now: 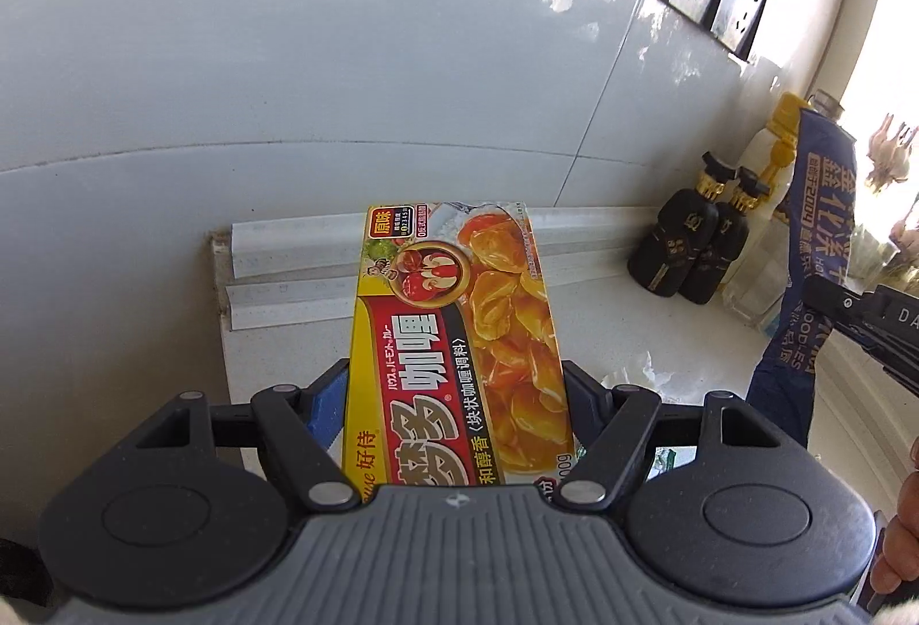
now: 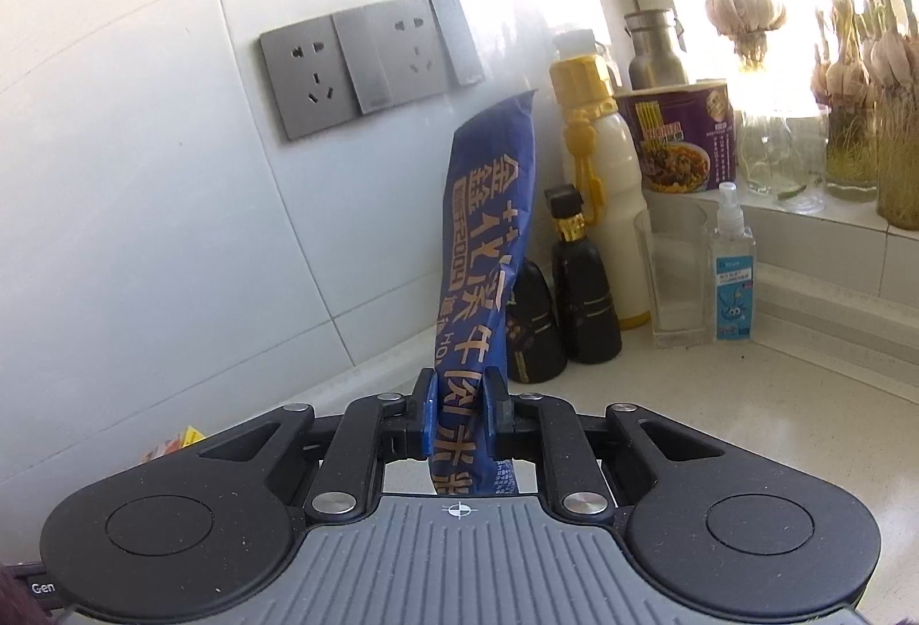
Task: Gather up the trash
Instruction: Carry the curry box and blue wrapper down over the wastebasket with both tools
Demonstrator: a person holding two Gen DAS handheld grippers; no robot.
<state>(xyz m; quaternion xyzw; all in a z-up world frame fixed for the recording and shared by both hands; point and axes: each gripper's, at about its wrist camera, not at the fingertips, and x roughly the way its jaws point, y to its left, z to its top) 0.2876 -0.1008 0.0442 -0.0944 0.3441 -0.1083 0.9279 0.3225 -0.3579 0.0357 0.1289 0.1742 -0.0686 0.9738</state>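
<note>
My left gripper (image 1: 456, 384) is shut on a yellow and red curry box (image 1: 459, 315), held flat above the white counter (image 1: 603, 315) with its far end toward the tiled wall. My right gripper (image 2: 459, 398) is shut on a blue noodle wrapper (image 2: 488, 223) that stands up between the blue pads. That wrapper (image 1: 804, 280) and the right gripper's fingers (image 1: 861, 315) also show at the right edge of the left wrist view. A crumpled white tissue (image 1: 637, 369) lies on the counter right of the box.
Two dark bottles (image 2: 563, 303), a white bottle with a yellow cap (image 2: 603, 177), a clear glass (image 2: 678, 274), a spray bottle (image 2: 732, 269) and a purple noodle cup (image 2: 678, 137) stand along the wall and sill. Wall sockets (image 2: 367, 62) are above. Garlic bulbs (image 2: 746, 4) hang by the window.
</note>
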